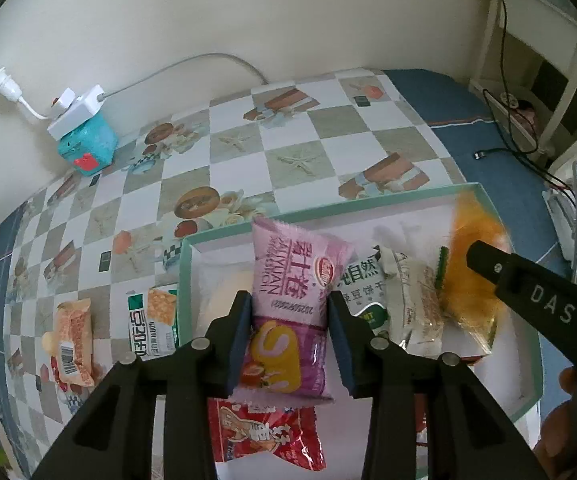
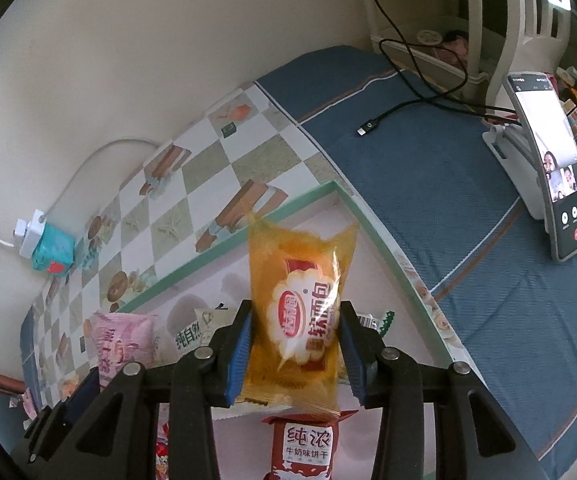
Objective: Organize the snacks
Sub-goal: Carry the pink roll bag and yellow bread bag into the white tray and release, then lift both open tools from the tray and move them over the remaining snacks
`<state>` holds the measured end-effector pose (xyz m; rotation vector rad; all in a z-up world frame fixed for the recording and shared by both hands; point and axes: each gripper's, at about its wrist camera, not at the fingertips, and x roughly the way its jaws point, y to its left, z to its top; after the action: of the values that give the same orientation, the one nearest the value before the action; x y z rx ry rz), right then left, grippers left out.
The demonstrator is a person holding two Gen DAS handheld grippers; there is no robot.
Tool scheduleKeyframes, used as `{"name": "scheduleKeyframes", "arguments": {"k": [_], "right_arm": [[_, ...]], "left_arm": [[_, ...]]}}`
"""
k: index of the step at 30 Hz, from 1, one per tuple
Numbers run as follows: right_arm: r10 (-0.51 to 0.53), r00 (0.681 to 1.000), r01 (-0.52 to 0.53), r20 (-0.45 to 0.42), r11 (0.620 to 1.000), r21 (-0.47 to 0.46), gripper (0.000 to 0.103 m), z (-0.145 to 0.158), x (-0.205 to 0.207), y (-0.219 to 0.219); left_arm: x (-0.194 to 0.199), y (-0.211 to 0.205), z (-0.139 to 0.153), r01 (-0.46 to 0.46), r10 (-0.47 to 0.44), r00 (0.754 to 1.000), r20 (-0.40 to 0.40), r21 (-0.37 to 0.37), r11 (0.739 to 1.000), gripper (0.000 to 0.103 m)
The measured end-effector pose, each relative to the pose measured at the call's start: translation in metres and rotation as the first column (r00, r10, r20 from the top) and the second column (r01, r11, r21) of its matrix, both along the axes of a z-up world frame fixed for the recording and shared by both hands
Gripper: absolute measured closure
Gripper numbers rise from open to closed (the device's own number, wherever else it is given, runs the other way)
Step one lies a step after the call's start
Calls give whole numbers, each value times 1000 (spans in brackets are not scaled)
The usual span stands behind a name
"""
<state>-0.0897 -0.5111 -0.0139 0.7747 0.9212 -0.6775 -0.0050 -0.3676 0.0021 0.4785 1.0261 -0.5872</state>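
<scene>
My left gripper (image 1: 290, 336) is shut on a pink snack packet (image 1: 292, 300) and holds it above a shallow green-rimmed box (image 1: 224, 234). My right gripper (image 2: 294, 354) is shut on an orange snack packet (image 2: 300, 304) above the same box (image 2: 248, 236); that packet shows blurred in the left wrist view (image 1: 472, 276). In the box lie a red packet (image 1: 264, 436), a green-and-white packet (image 1: 362, 292), a pale biscuit packet (image 1: 416, 300) and a brown-red biscuit packet (image 2: 304, 446). The pink packet also shows in the right wrist view (image 2: 122, 350).
Two packets (image 1: 73, 340) (image 1: 153, 320) lie on the checkered tablecloth (image 1: 248, 152) left of the box. A teal cube with a power adapter (image 1: 82, 132) sits by the wall. A phone on a stand (image 2: 548, 168) and a loose cable (image 2: 408, 100) are at right.
</scene>
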Motion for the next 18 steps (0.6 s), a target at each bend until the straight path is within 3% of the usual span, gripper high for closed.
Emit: {"name": "scheduleKeyframes", "arguments": {"k": [3, 9, 12, 18], "right_arm": [[-2, 1000, 2, -9, 1000, -8, 56, 2, -1, 0], [-11, 999, 11, -31, 1000, -15, 47, 4, -5, -1], [-15, 999, 14, -41, 1000, -26, 37, 9, -6, 0], [-19, 998, 16, -53, 998, -58, 32, 22, -9, 9]], "left_arm": [[-1, 2, 4, 6, -6, 1000, -2, -6, 1000, 46], [6, 14, 15, -28, 27, 999, -20, -17, 999, 42], [15, 26, 21, -72, 71, 997, -28, -16, 997, 25], [29, 55, 30, -150, 150, 989, -8, 19, 989, 17]]}}
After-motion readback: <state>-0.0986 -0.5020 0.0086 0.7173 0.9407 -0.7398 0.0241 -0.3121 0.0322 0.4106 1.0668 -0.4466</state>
